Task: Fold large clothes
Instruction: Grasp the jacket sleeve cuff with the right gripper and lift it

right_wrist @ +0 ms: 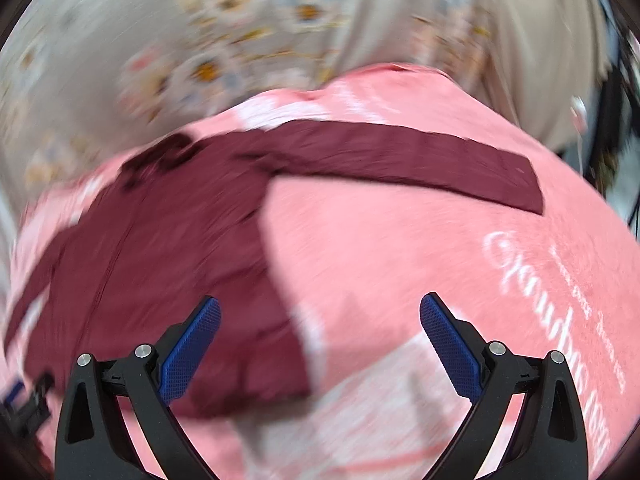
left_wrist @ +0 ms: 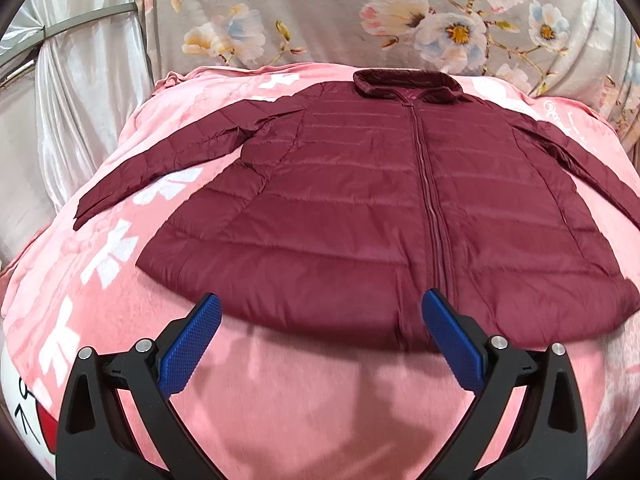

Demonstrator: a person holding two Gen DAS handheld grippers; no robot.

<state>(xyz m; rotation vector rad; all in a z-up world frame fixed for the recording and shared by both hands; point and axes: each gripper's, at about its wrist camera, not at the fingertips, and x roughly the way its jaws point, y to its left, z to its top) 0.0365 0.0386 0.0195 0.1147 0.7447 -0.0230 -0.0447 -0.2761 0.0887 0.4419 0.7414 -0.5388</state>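
A maroon quilted jacket (left_wrist: 360, 208) lies flat and zipped on a pink blanket (left_wrist: 280, 400), collar at the far end, both sleeves spread out to the sides. My left gripper (left_wrist: 320, 304) hovers open just above the jacket's near hem, nothing between its blue pads (left_wrist: 188, 356). In the blurred right wrist view the jacket (right_wrist: 160, 260) fills the left side and its right sleeve (right_wrist: 400, 160) stretches out to the right. My right gripper (right_wrist: 320, 304) is open over the hem's right corner and bare blanket (right_wrist: 400, 260), holding nothing.
A grey floral cloth (left_wrist: 360, 20) rises behind the blanket. Shiny silver drapery (left_wrist: 72, 100) hangs at the far left. White lettering (right_wrist: 560, 300) marks the blanket at the right. The other gripper (right_wrist: 20, 400) shows at the lower left edge of the right wrist view.
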